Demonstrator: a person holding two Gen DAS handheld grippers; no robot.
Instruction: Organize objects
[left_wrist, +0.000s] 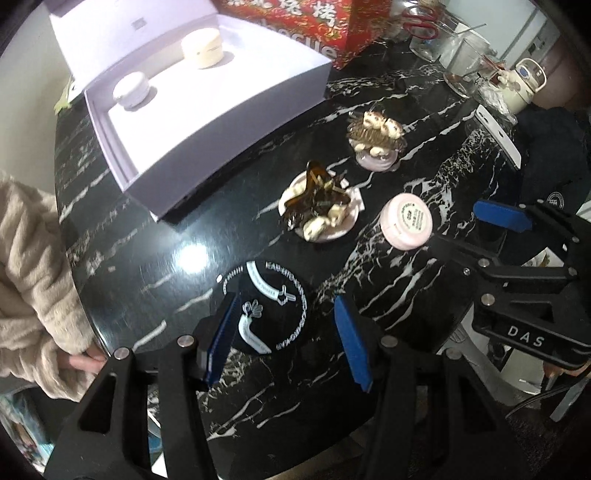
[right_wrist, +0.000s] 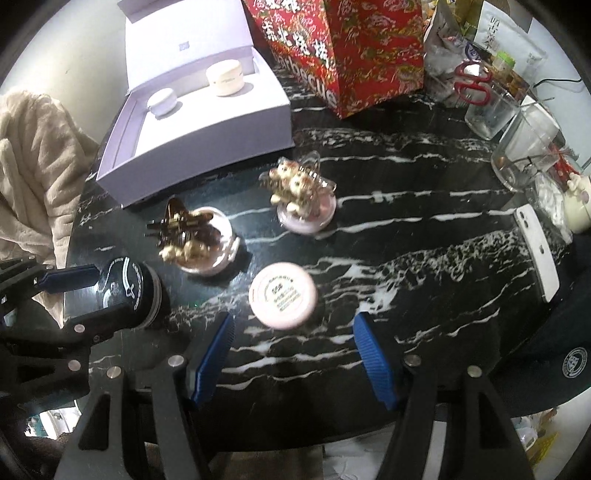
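A black round jar (left_wrist: 267, 306) with white print stands on the black marble table (left_wrist: 155, 258). My left gripper (left_wrist: 288, 339) is open, its blue pads on either side of the jar, not pressing it; the jar (right_wrist: 129, 291) also shows in the right wrist view. A pink round jar (right_wrist: 282, 301) stands just ahead of my open, empty right gripper (right_wrist: 295, 360). Two pink jars with hair clips on top (right_wrist: 195, 240) (right_wrist: 301, 195) stand behind it. An open lilac box (right_wrist: 199, 122) holds a white jar (right_wrist: 162, 101) and a cream jar (right_wrist: 224, 78).
A red printed box (right_wrist: 343, 48) stands at the back. Glass jars (right_wrist: 524, 147), red scissors (right_wrist: 474, 85) and a white phone (right_wrist: 537, 251) lie at the right. A beige fleece sleeve (left_wrist: 33, 266) is at the left edge.
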